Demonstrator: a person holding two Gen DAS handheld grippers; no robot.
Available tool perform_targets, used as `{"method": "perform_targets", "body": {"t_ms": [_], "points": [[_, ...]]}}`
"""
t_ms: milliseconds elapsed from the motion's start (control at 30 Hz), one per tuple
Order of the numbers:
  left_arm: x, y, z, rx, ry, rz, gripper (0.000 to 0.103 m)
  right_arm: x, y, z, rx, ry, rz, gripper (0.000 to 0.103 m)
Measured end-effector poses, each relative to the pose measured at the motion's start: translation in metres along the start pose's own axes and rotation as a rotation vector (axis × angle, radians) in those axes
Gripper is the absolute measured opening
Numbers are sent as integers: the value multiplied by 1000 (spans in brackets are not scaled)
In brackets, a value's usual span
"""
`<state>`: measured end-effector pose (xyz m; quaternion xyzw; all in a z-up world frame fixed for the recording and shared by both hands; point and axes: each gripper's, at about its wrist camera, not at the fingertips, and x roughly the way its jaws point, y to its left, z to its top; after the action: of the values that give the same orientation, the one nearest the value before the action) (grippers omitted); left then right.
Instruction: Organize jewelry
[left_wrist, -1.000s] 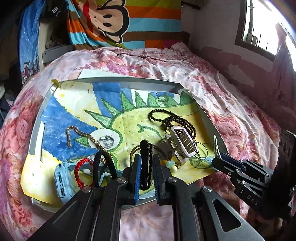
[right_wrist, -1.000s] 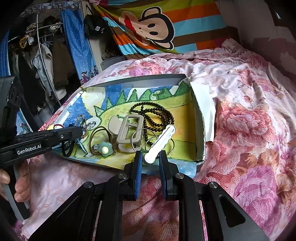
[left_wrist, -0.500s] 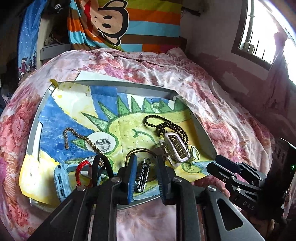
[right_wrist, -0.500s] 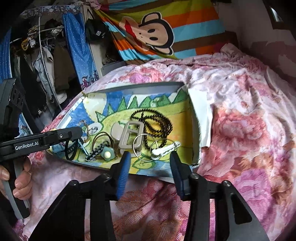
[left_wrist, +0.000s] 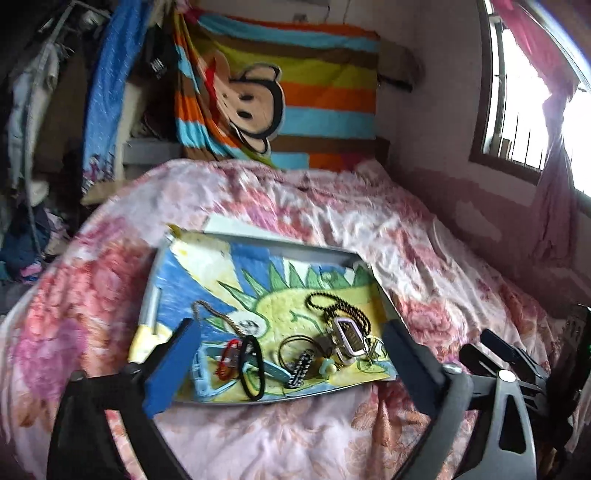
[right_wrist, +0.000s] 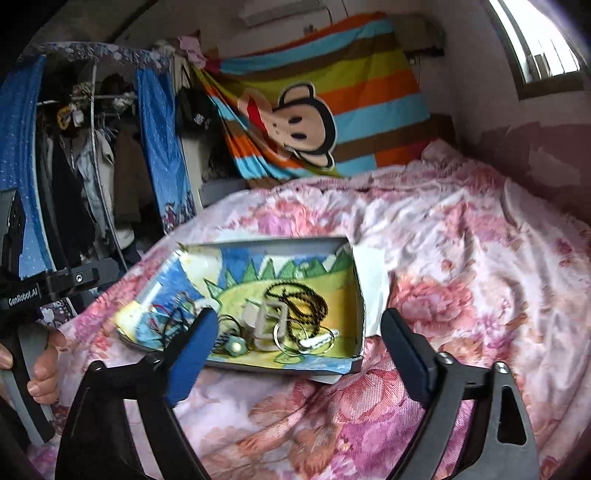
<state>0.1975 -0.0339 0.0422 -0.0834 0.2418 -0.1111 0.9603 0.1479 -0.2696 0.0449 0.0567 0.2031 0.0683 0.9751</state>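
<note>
— Where do we stand with the left tongs (left_wrist: 291, 354)?

— We hold them spread wide, nothing between the blue pads (left_wrist: 171, 369), raised above the near edge of the tray (left_wrist: 258, 245) on the bed (left_wrist: 406, 229).

— And the right tongs (right_wrist: 299, 350)?

— Spread just as wide and empty, hanging over the flowered bedcover (right_wrist: 461, 258) in front of the tray's near edge.

— What do we see in the tray?

— A painted paper liner (left_wrist: 207, 291) in blue, yellow and green, with the jewelry gathered toward the near side. From the left wrist view: a black bead necklace (left_wrist: 338, 308) toward the far right, a white comb-like clip (left_wrist: 349, 338) lying partly on it, thin metal hoops (left_wrist: 373, 350) just beside that clip, a black-and-white patterned hair clip (left_wrist: 301, 369) near the front rim, and a small teal piece with a pale bead (left_wrist: 328, 367) next to it.

— And to the left?

— A black hair tie (left_wrist: 253, 367), a red cord bracelet (left_wrist: 225, 362) over a light blue strap (left_wrist: 207, 376), and a brownish chain (left_wrist: 218, 317) running back across the liner.

— Anything else in view?

— From the right wrist view, a hand (right_wrist: 40, 369) grips the left tool's handle at the left edge. A striped cartoon monkey blanket (right_wrist: 321, 103) hangs behind the bed. The pictures are somewhat blurred, so we cannot make out finer details of the pieces.
</note>
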Motion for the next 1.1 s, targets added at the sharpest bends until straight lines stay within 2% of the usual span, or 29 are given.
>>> {"method": "perform_targets", "body": {"t_ms": [133,300,633,867,1100], "points": [[-32,2,-11,-13,-56,20,103,-35,12,-2,-10,-68,4,101],[-73,6,-34,-5,-88,56,103,-81,28,-9,-36,-129,4,101],[-147,9,-66,32,-148,116,103,-156,51,-37,-35,-177,13,101],[-180,18,-88,19,-149,150,103,-196,66,-53,-74,-226,-17,101],[-198,22,-111,33,-144,195,103,-217,72,-66,-84,-214,-25,101]]}}
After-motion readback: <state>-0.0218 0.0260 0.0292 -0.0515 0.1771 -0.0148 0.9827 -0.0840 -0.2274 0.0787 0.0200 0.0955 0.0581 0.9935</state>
